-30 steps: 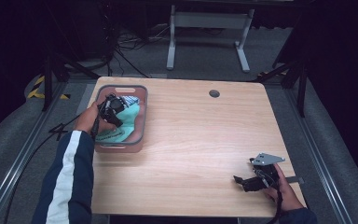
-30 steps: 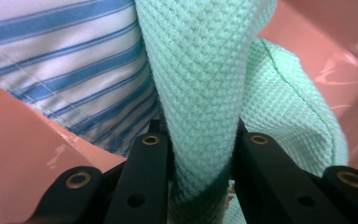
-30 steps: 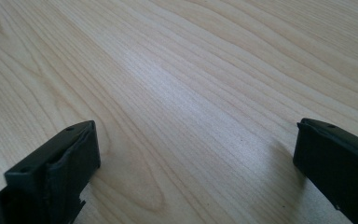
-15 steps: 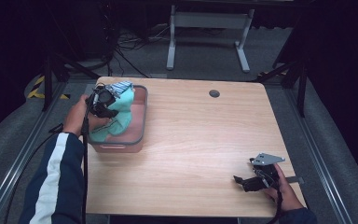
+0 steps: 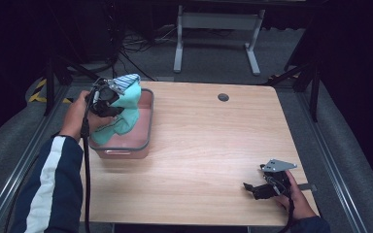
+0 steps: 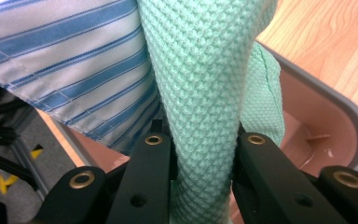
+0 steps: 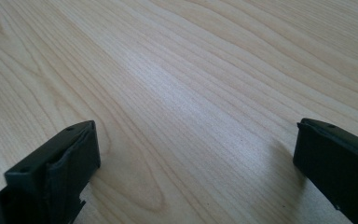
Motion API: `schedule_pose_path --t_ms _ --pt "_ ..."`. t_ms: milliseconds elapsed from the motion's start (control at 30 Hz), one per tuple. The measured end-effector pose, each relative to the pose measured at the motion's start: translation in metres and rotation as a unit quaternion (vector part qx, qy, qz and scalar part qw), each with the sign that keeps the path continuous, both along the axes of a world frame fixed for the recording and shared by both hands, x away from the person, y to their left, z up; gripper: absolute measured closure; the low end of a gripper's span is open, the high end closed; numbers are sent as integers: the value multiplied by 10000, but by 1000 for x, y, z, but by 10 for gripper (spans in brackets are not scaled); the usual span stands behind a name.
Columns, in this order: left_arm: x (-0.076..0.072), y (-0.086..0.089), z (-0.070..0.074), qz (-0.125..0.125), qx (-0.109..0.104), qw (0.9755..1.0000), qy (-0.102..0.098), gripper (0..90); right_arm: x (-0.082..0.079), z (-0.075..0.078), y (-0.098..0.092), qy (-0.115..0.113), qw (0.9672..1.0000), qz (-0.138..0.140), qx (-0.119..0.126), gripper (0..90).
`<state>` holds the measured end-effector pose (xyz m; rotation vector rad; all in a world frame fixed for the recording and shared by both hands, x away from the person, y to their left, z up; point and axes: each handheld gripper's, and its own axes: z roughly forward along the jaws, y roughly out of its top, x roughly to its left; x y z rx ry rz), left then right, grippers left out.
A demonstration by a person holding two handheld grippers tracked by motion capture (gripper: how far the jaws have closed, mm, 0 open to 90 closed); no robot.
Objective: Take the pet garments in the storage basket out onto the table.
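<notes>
A mint green knitted cloth (image 5: 128, 104) hangs from my left gripper (image 5: 110, 96), which is shut on it above the left edge of a pink bin with a grey rim (image 5: 144, 131). In the left gripper view the green cloth (image 6: 200, 107) is pinched between the two black jaws, and a blue-and-white striped cloth (image 6: 70, 65) lies against it, lifted along. The striped cloth (image 5: 124, 81) tops the bundle in the high view. My right gripper (image 5: 253, 188) rests open on the wooden table (image 5: 213, 145) near its front right corner, nothing between its fingers (image 7: 56, 163).
The bin stands at the table's left side, its lower end of the green cloth still inside. A small dark round grommet (image 5: 223, 97) sits near the table's far edge. A metal stand (image 5: 213, 29) and cables lie on the floor beyond.
My left gripper has risen and drawn back to the left with the green cloth, pulling it and the striped cloth up out of the bin. The right gripper has stayed put.
</notes>
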<state>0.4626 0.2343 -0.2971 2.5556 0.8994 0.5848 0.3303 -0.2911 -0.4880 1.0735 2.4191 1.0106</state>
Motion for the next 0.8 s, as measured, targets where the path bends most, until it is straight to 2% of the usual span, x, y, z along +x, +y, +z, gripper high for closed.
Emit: schedule_pose_path --t_ms 33,333,367,633,800 --pt "-1 -1 2 -9 -71 10000 -60 800 0 0 0 0 10000 -1 2 6" --pt "-4 -16 23 -152 -103 9994 -278 802 0 0 0 -4 10000 0 -4 6" --pt "-4 -18 25 -191 -72 9995 -238 801 0 0 0 -5 10000 1 -6 6" --pt "-6 -32 36 -351 -40 9989 -302 801 0 0 0 -9 10000 2 -14 6" --pt "-8 -40 41 -453 -90 9984 -320 802 0 0 0 -7 10000 3 -15 6"
